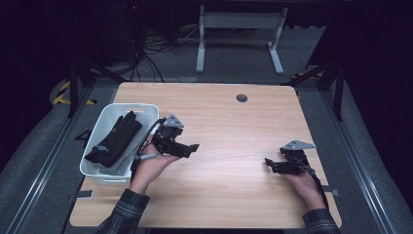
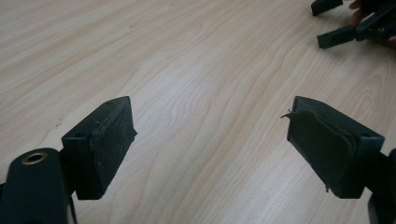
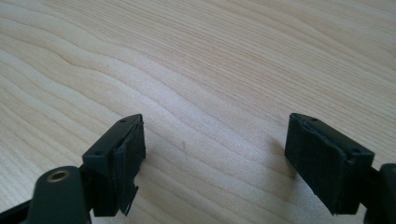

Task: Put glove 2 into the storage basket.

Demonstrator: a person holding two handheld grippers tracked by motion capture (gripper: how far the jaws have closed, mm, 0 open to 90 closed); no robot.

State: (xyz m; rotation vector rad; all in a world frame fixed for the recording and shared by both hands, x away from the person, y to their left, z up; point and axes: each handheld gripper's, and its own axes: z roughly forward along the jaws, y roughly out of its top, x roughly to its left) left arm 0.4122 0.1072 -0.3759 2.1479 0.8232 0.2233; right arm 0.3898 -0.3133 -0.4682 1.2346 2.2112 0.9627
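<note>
While the black glove [image 1: 114, 139] lies in the white bin [image 1: 100, 168] just beside it, the left gripper [image 1: 193, 147] gapes wide, holding nothing; the right gripper [image 1: 269, 163] too.

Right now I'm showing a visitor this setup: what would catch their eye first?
Probably the black glove lying in the white bin at the table's left edge, dark against pale. Next, the two grippers held over bare wood: the left gripper beside the bin, the right gripper near the right edge, both open with nothing between their jaws.
</note>
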